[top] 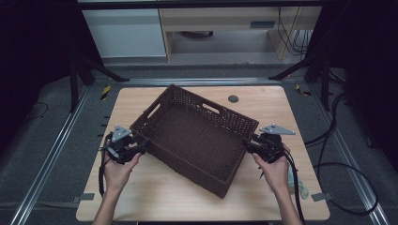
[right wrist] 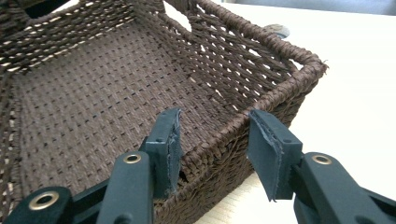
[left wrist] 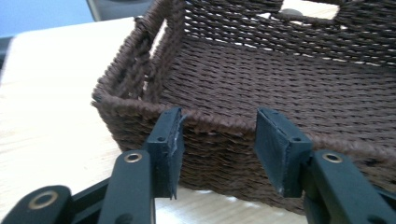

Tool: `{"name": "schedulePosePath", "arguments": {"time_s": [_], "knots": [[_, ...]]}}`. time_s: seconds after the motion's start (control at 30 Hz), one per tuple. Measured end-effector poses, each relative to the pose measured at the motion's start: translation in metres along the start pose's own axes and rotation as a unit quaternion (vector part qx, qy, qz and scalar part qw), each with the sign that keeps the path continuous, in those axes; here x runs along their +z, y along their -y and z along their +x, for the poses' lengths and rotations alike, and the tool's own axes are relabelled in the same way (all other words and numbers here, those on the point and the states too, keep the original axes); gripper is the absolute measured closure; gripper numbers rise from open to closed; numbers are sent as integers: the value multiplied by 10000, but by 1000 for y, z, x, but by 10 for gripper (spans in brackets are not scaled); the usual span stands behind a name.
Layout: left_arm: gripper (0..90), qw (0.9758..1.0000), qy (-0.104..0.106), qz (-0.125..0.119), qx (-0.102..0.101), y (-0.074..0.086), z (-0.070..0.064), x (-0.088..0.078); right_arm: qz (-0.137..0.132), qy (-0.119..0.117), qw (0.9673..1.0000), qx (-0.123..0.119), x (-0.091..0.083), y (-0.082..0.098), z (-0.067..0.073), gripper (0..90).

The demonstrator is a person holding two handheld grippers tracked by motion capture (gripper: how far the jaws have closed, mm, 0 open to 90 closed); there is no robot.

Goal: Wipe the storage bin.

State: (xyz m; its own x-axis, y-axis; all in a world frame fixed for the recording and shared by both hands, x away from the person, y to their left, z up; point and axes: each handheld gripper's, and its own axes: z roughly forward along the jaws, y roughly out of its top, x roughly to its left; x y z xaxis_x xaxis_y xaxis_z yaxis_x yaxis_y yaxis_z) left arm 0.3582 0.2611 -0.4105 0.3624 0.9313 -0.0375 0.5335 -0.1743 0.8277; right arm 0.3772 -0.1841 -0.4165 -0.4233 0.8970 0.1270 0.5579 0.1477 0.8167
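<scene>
A rectangular wicker basket (top: 195, 136) of dark brown woven cord sits askew on the light wooden table (top: 155, 194), one corner pointing toward the person. Its walls are low, its rim is a thick twisted rope, and slot handles are cut into the walls. The weave is tight and ribbed across the flat bottom, looser in the walls, where the pale table shows through the gaps. Nothing lies inside it.

The left gripper (top: 141, 146) stands just outside the basket's left corner. In the left gripper view the wall and rope rim (left wrist: 219, 122) run across just beyond the two pads, which stand apart in front of the outer face of the wall; the jaws are spread and clamp nothing.

The right gripper (top: 248, 144) is at the opposite, right-hand corner. In the right gripper view the jaws straddle the wall near that corner (right wrist: 308, 65): the left pad (right wrist: 169, 140) is inside the basket, close against the weave, the right pad (right wrist: 268, 144) outside over the table, with a clear gap to the rim. The jaws are apart, not yet pressing the wall between them.

A small grey disc (top: 233, 99) lies on the table beyond the basket, well away from both claws.
</scene>
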Motion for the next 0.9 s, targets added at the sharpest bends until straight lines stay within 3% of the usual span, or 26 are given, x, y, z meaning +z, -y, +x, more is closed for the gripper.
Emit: {"name": "schedulePosePath", "arguments": {"time_s": [0.07, 0.2, 0.4, 0.53, 0.73, 0.8, 0.9], "knots": [[516, 10000, -41, -26, 43, 0, 1, 2, -15, -33, 10000, 11, 0, -2, -2, 528], [517, 9999, 74, -16, -82, -3, 5, 3, -160, 118, 9998, 57, 3, -6, -6, 494], [516, 10000, -10, -23, -81, -7, 8, 9, -94, 275, 9996, 24, 16, -8, -13, 431], [511, 9999, -5, -52, -137, -8, 11, 13, -148, 177, 9996, 137, 16, -8, -15, 436], [505, 9999, -104, -48, -118, -9, 6, 10, -117, 217, 9996, 164, 15, -5, -13, 454], [466, 9994, 147, -100, -311, -9, 3, 6, -111, 197, 9995, 204, 14, -4, -13, 456], [451, 9992, 160, -156, -320, -9, -4, 2, -101, 151, 9994, 298, 11, -3, -12, 458]]}}
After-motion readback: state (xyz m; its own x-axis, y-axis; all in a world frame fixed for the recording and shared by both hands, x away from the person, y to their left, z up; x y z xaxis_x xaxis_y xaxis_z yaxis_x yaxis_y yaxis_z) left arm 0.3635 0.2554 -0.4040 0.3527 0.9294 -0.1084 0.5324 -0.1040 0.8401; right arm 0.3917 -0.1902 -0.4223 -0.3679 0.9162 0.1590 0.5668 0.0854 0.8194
